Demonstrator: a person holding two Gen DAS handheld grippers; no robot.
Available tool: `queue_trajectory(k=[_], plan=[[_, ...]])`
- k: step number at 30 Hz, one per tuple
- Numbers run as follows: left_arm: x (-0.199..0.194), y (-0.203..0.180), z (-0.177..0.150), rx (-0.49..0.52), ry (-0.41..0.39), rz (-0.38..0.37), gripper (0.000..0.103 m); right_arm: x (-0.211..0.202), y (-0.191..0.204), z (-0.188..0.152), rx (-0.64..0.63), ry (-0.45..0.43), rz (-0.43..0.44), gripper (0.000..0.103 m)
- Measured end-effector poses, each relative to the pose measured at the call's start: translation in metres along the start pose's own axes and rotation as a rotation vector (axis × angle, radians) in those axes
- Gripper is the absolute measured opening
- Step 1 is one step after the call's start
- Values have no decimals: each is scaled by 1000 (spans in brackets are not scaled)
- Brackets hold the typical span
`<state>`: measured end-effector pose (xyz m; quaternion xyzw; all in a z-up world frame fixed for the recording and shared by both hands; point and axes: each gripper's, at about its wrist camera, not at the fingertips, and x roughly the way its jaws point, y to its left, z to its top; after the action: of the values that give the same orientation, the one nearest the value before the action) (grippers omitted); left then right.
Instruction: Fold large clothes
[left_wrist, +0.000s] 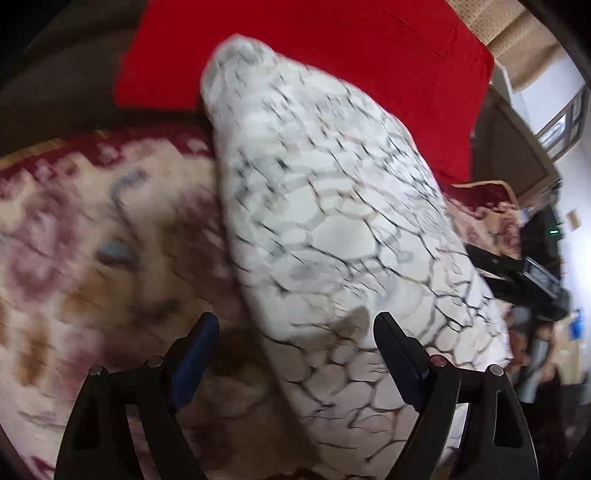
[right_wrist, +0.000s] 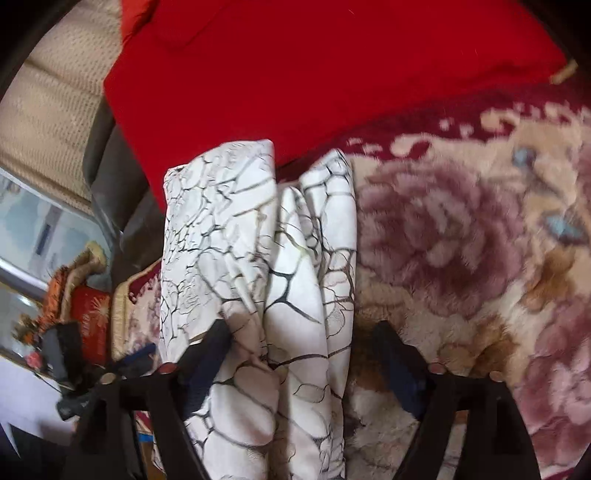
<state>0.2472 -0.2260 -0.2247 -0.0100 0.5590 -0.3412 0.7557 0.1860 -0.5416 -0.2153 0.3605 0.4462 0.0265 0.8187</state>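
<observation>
Two hand-held grippers worked a white garment (left_wrist: 332, 221) printed with a dark crackle pattern, which lay in a long folded bundle on a floral plush blanket (left_wrist: 92, 229), its far end reaching a red pillow (left_wrist: 332, 55). The left gripper (left_wrist: 291, 332) stood with its jaws spread wide, the garment's near end lying between and under them but pinched by neither finger. The right gripper (right_wrist: 303, 343) was likewise spread, its left finger (right_wrist: 214, 347) lying against a fold of the garment (right_wrist: 258, 258) while the other finger stood over the blanket (right_wrist: 461, 240) just beside the cloth; whether that left finger actually pressed the fabric could not be told through the motion blur.

To do the fold well, each gripper would likely need to close on all the stacked layers at the near end, not the top ply alone, and both would need to lift together so the loose pleats, seen bunched and uneven in the right wrist view, did not slide apart.

The pillow (right_wrist: 332, 74) crowded the garment's far end and could catch a fold carried that way. The deep pile of the blanket might drag at the cloth. Beyond the blanket's edge on the garment's outer side stood cluttered household items, too blurred to name, and the opposite gripper's dark body (left_wrist: 517, 273).
</observation>
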Motion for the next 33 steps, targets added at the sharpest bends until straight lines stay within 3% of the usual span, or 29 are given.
queue_trajectory(k=[2, 6, 9, 12, 17, 23, 28, 33], plan=[[12, -1, -3, -21, 28, -79, 86, 1, -7, -2, 28, -16, 39, 92], [22, -1, -6, -42, 15, -120, 93, 0, -5, -5, 15, -26, 101, 92], [22, 1, -9, -59, 2, -136, 93, 16, 5, -12, 21, 82, 255, 90], [23, 3, -12, -62, -10, -142, 93, 28, 25, -22, -73, 78, 144, 84], [23, -3, -19, -55, -48, -110, 85, 23, 24, -29, -70, 34, 131, 65], [9, -7, -23, -52, -103, -101, 57, 17, 40, -47, -114, -18, 89, 53], [0, -11, -24, -42, -117, -114, 46, 8, 61, -52, -133, -28, 132, 47], [-22, -12, -27, -24, -152, -81, 45, 2, 79, -57, -143, -27, 184, 45]])
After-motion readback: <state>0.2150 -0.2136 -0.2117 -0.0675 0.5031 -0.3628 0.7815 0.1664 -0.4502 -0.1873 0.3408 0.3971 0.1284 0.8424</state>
